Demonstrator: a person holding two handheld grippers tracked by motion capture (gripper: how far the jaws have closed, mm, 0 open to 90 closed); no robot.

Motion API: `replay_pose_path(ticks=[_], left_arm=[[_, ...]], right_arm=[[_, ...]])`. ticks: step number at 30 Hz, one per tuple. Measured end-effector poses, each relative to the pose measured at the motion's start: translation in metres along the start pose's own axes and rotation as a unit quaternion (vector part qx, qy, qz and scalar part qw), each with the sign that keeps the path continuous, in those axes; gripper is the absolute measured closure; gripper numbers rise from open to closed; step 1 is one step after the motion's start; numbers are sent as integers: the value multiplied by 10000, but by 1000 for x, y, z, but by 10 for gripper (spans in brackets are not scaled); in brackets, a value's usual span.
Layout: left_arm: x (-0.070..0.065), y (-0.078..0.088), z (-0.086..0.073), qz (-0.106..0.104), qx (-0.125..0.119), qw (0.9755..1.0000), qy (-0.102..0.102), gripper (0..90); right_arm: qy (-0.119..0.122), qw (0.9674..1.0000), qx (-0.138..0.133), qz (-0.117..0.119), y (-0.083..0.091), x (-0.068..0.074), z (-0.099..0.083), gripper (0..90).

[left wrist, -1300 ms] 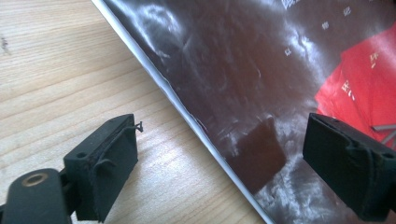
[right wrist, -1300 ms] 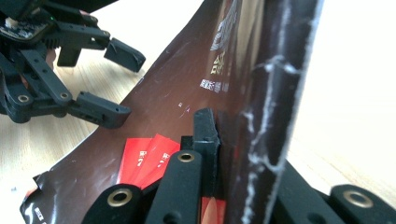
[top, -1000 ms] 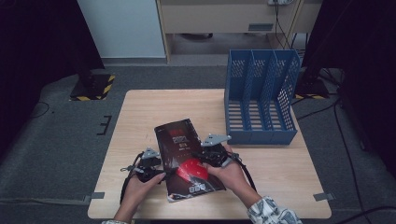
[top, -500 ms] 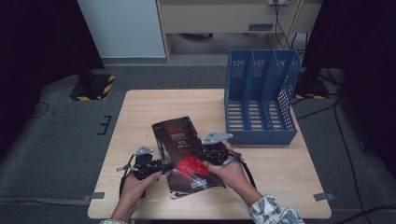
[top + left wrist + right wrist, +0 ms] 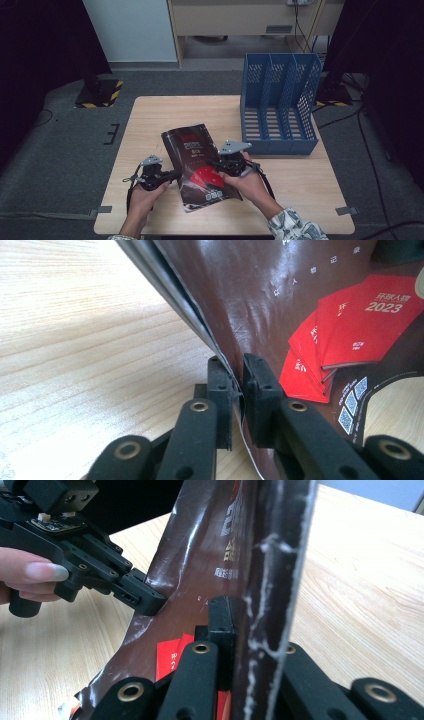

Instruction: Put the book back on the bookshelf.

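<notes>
Both grippers clamped on magazine, near table edge.
Left gripper pinches the left edge of the magazine; right gripper grips its right edge. Magazine is raised off the table, left of the blue file rack.

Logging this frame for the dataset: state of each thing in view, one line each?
Magazine: closed, gripped at both side edges, partly raised off the table.
Left gripper: shut on the magazine's edge.
Right gripper: shut on the opposite edge.
Blue file rack: upright, compartments empty.
</notes>
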State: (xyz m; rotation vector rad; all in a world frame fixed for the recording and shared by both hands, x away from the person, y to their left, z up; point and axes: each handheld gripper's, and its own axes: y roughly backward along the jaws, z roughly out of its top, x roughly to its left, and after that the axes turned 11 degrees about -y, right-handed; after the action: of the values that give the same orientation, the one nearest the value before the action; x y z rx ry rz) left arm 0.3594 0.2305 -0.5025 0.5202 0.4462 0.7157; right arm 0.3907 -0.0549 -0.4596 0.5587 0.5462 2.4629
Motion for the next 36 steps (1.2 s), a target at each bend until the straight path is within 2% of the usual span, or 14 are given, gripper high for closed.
replay_pose_path(ticks=[7, 21, 29, 32, 36], left_arm=[[-2, 2, 2, 27, 1, 9999, -102, 845], [-7, 13, 13, 478, -155, 9978, -428, 868], [-9, 16, 16, 472, -210, 9974, -511, 873], [-9, 16, 17, 456, -205, 9973, -539, 873], [-10, 19, 19, 418, -172, 9972, -598, 873]], right_arm=[[57, 10000, 9, 39, 2, -1, 2, 842], [141, 9999, 9, 27, 4, -2, 11, 829], [169, 9998, 64, 46, 8, -1, 17, 756], [200, 9997, 86, 61, 8, -2, 19, 763], [287, 9995, 118, 33, 11, -2, 22, 820]])
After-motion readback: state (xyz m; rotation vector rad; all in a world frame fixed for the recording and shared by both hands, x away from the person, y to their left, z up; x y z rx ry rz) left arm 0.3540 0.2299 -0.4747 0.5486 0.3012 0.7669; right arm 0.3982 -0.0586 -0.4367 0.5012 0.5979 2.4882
